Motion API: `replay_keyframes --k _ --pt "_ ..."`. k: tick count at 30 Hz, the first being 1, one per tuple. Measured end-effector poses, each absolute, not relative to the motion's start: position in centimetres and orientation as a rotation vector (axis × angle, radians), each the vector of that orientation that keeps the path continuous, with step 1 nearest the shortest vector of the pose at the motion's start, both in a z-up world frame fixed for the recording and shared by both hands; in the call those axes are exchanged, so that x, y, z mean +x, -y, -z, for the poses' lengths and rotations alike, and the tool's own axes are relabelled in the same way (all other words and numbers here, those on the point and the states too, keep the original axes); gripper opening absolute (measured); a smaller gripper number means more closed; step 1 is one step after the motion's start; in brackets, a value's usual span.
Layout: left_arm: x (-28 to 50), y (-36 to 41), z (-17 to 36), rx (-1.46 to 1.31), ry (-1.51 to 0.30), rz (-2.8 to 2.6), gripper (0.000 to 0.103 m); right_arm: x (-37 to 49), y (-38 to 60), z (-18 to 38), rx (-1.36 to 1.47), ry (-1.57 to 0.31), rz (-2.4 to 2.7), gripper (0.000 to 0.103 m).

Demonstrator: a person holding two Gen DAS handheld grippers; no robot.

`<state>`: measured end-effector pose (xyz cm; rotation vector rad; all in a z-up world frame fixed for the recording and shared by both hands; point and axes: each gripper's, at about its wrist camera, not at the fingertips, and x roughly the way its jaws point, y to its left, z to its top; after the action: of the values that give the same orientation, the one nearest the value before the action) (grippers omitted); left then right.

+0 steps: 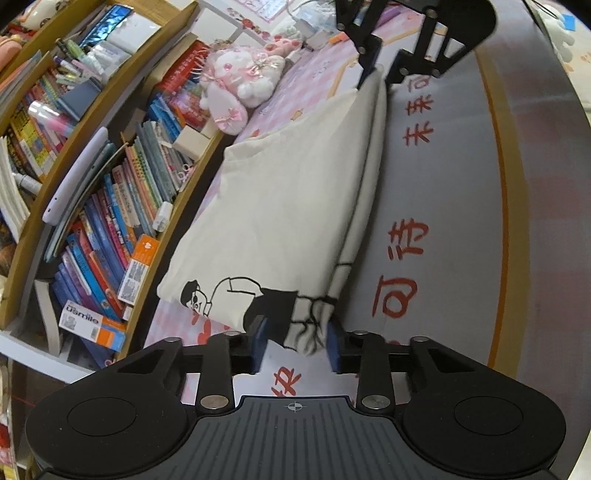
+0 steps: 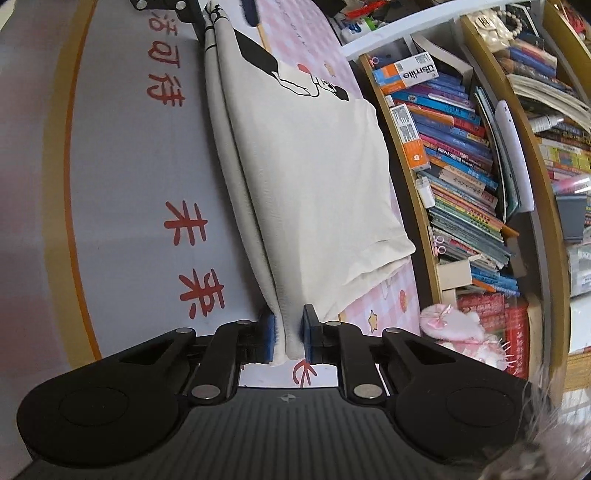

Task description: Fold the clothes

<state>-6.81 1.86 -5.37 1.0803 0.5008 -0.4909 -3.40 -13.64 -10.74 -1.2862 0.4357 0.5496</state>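
Note:
A cream T-shirt (image 1: 288, 206) with a black cartoon print is folded lengthwise and stretched between both grippers above a grey mat. In the left wrist view my left gripper (image 1: 297, 345) is shut on the bunched printed end of the shirt, blue pads on either side. My right gripper (image 1: 382, 64) pinches the far end at the top of that view. In the right wrist view my right gripper (image 2: 289, 339) is shut on the plain end of the T-shirt (image 2: 314, 177). The left gripper (image 2: 221, 11) holds the printed end at the top edge. One side of the shirt droops onto the pink cover.
The grey mat (image 1: 450, 192) carries red characters and an orange border. A pink checked cover (image 2: 373, 314) lies under the shirt's loose side. A crowded bookshelf (image 1: 103, 206) runs close along that side, and a pink and white plush toy (image 1: 236, 85) sits by it.

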Motion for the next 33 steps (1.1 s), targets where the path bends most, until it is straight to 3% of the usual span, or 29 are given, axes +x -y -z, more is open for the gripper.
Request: replay_keyframes --k 7,16,27,33 --pt "-6.6 -2.1 5.5 1.096 -0.508 0.562 0.009 -3.3 13.7 10.8 -1.273 -0.446 -0.553 0.014" --pt "-6.5 -3.2 3.6 1.013 -0.542 0.635 0.007 -2.4 13.9 8.6 -1.18 -0.574 -0.615 0.009" --pt "-10.8 -5.4 -4.6 0.765 -0.759 0.894 0.007 -5.7 17.7 0.0 -0.767 -0.941 -0.911 0.009" --pt "-9.7 -6.4 -7.2 0.658 -0.77 0.872 0.007 -5.3 18.4 -3.3 -0.676 -0.963 -0.944 0.009"
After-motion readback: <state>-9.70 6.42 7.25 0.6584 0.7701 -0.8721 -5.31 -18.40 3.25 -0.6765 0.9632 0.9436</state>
